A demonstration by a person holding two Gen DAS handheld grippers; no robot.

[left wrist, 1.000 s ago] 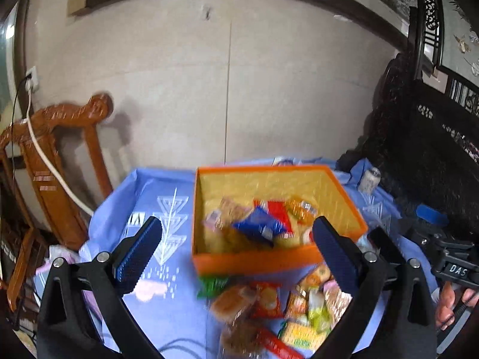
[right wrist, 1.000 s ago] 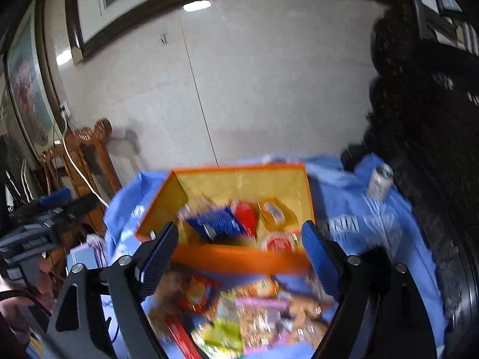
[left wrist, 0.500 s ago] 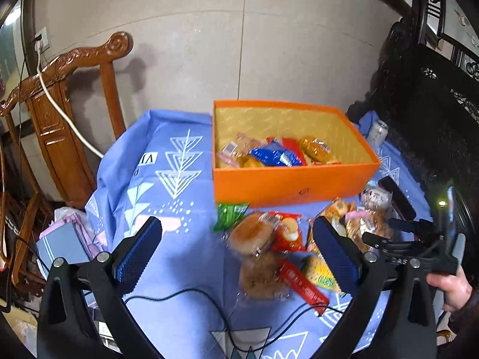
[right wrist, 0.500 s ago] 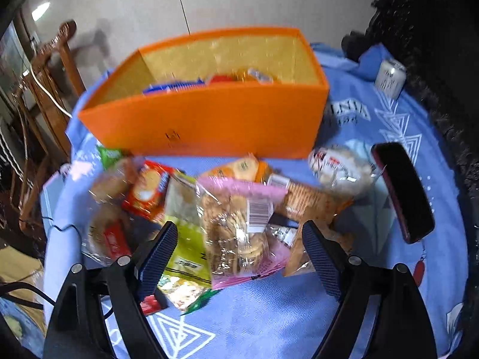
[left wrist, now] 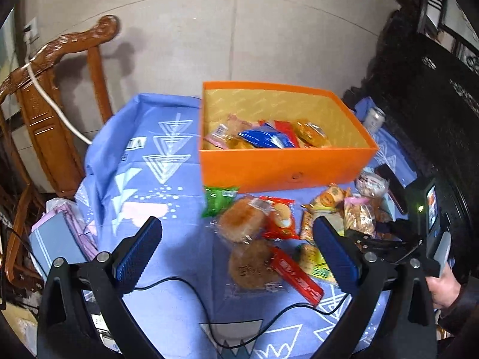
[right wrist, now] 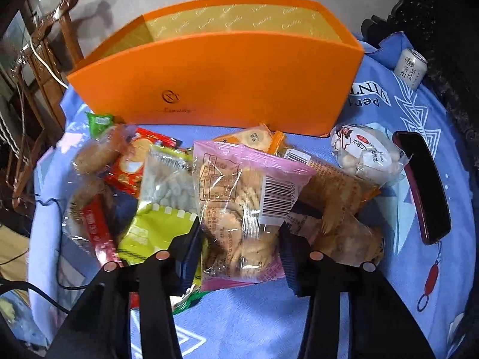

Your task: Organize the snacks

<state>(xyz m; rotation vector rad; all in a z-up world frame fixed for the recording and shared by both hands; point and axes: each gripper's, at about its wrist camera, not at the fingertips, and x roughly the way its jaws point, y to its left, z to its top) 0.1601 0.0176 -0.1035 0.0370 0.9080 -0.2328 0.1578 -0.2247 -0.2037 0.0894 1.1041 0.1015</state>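
While either side of the pink-edged cookie bag (right wrist: 239,206), right gripper (right wrist: 239,239) jaws.

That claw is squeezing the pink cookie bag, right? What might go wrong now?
The right gripper clamps the pink cookie bag low on its end; the slick wrapper might slip, or the cookies crack. It overlaps the yellow-green packet and brown packet, so lifting may drag them. The orange box wall stands high; the bag could catch on it.

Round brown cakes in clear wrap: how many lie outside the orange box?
2 cakes: one lies beside the green packet; the other sits nearer the camera, against the red bar. Others may be hidden under the pile.
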